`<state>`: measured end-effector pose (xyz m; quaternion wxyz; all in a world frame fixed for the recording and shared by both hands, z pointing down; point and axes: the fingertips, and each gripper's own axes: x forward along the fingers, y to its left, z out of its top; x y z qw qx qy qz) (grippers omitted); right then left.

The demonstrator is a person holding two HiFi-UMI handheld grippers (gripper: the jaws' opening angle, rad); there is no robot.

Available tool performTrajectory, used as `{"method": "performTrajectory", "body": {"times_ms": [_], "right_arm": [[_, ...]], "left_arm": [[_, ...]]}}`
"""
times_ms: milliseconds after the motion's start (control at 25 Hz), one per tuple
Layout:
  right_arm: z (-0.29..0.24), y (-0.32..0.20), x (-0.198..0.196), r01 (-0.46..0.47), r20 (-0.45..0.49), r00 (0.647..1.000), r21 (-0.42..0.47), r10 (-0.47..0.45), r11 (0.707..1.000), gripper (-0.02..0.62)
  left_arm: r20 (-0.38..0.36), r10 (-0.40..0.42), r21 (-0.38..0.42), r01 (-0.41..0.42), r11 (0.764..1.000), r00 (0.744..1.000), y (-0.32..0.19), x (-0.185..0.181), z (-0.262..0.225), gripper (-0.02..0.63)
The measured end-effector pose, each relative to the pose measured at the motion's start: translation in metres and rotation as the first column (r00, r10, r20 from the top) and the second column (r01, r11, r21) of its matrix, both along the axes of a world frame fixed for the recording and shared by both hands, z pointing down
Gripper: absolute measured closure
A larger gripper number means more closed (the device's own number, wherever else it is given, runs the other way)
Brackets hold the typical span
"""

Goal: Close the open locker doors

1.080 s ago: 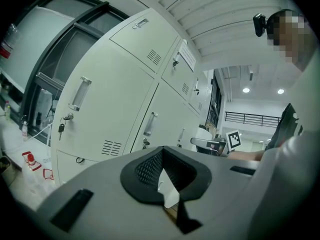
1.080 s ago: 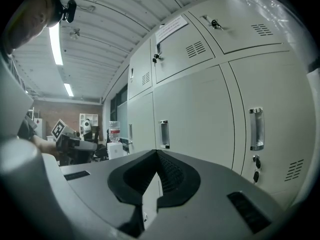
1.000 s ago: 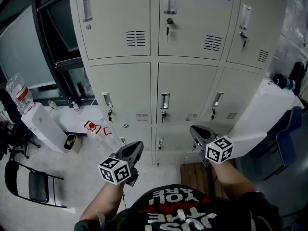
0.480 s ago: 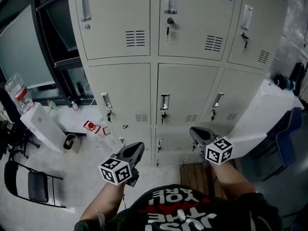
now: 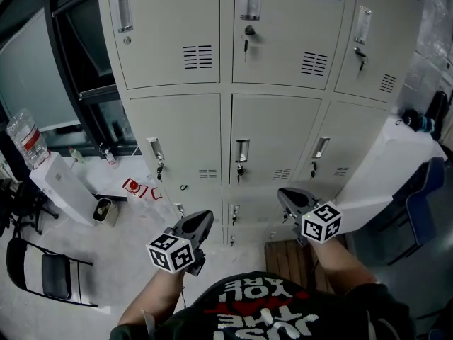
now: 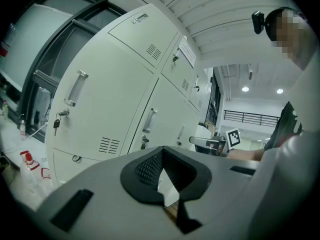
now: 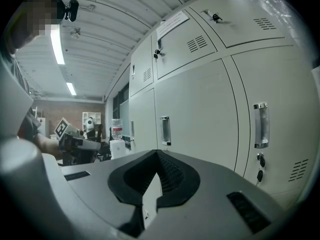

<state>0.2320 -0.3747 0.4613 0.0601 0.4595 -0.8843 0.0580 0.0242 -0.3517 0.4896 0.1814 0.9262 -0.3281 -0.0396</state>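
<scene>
L gripper point(image 5: 204, 217) & R gripper point(image 5: 284, 193) empty, fingers together, facing closed lockers point(image 5: 182, 129).

Tiny delta only: lockers point(image 5: 226, 98) drift a hair left in the head view as the camera shifts, and the left tool point(image 5: 200, 217) creeps slightly right and down in frame relative to them.
</scene>
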Motion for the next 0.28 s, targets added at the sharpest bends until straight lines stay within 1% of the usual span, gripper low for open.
{"method": "performTrajectory", "body": {"times_ms": [280], "right_arm": [[0.0,0.0004,-0.0016,0.007,0.002,1.0,0.0,-0.007,1.0,0.561]], "left_arm": [[-0.002,0.001,0.003,-0.001,1.0,1.0,0.0001,0.0003,-0.0008,0.598]]}}
